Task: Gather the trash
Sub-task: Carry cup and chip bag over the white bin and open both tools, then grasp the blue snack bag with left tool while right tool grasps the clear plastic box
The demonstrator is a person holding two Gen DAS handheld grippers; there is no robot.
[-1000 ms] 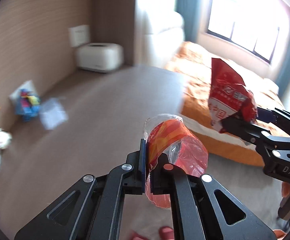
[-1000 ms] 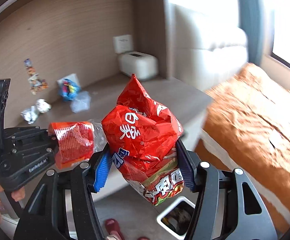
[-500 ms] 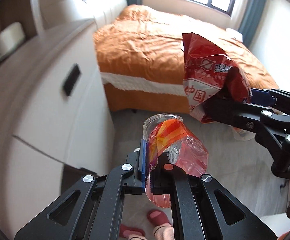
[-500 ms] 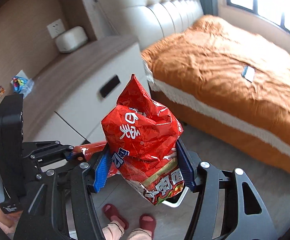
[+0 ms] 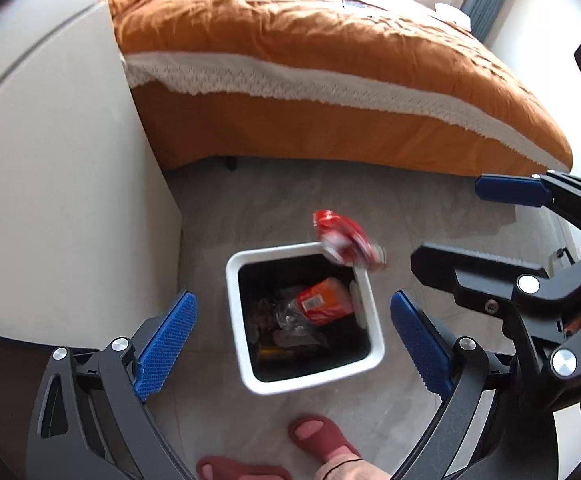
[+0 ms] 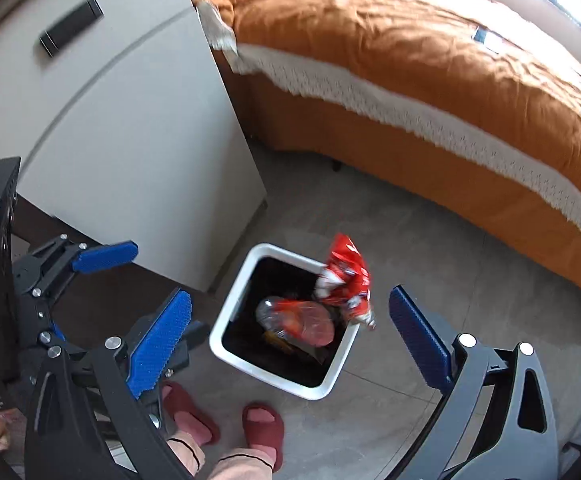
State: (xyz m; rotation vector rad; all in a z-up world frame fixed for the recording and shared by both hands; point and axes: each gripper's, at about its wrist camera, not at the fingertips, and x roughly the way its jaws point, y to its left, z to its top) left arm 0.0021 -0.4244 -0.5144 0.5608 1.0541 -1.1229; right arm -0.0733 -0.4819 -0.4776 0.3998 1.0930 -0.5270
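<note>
A white square trash bin (image 5: 236,320) (image 6: 226,320) stands on the floor below both grippers. A clear bottle with an orange-red label (image 5: 324,300) (image 6: 302,318) lies inside it on other trash. A red snack bag (image 5: 346,242) (image 6: 346,276) is blurred in mid-air at the bin's far rim. My left gripper (image 5: 290,332) is open and empty above the bin; it also shows at the left of the right wrist view (image 6: 130,276). My right gripper (image 6: 290,338) is open and empty; it shows at the right of the left wrist view (image 5: 462,226).
A bed with an orange cover (image 5: 330,60) (image 6: 430,60) lies beyond the bin. A white cabinet (image 5: 50,180) (image 6: 110,120) stands to the left. The person's feet in red slippers (image 5: 318,436) (image 6: 262,424) are near the bin on the grey tiled floor.
Both grippers swung from the cabinet top to above the bin and opened. The bottle dropped into the bin and the red snack bag is falling toward it.
</note>
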